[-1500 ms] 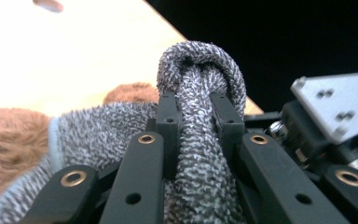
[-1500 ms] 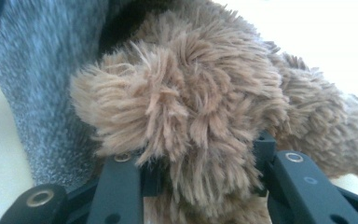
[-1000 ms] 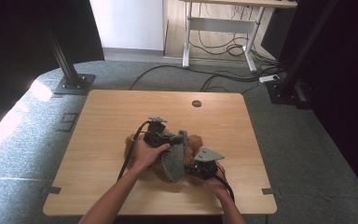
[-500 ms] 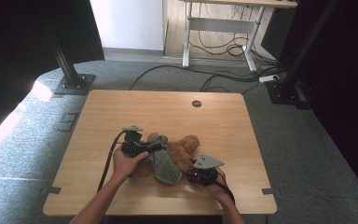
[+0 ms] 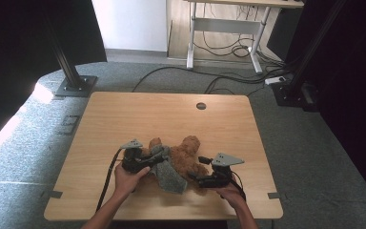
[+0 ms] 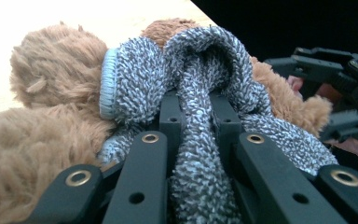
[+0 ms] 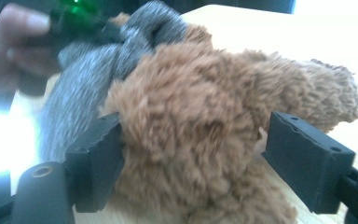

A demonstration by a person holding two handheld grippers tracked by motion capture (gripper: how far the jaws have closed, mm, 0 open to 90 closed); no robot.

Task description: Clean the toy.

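Observation:
A brown plush teddy bear (image 5: 185, 153) lies on the wooden table (image 5: 124, 119), partly wrapped in a grey knitted cloth (image 5: 170, 177) with a pale blue hem. My left gripper (image 5: 153, 160) is at the bear's left, shut on a fold of that grey cloth (image 6: 200, 60), with the bear (image 6: 51, 70) just behind it. My right gripper (image 5: 196, 170) is at the bear's right. Its jaws have just been opening and now stand wide on either side of the bear's fur (image 7: 191, 121), right pad clear of it. The grey cloth (image 7: 88, 79) shows beyond.
A round cable hole (image 5: 200, 106) sits near the table's far edge. Beyond the table stand a white desk frame (image 5: 190, 43), floor cables (image 5: 228, 78) and black posts on base plates (image 5: 74, 86). The table's front edge is close to both hands.
My left hand has moved left and toward the front edge, pulling the grey cloth along the bear. The right gripper's jaws have spread from a grip on the bear.

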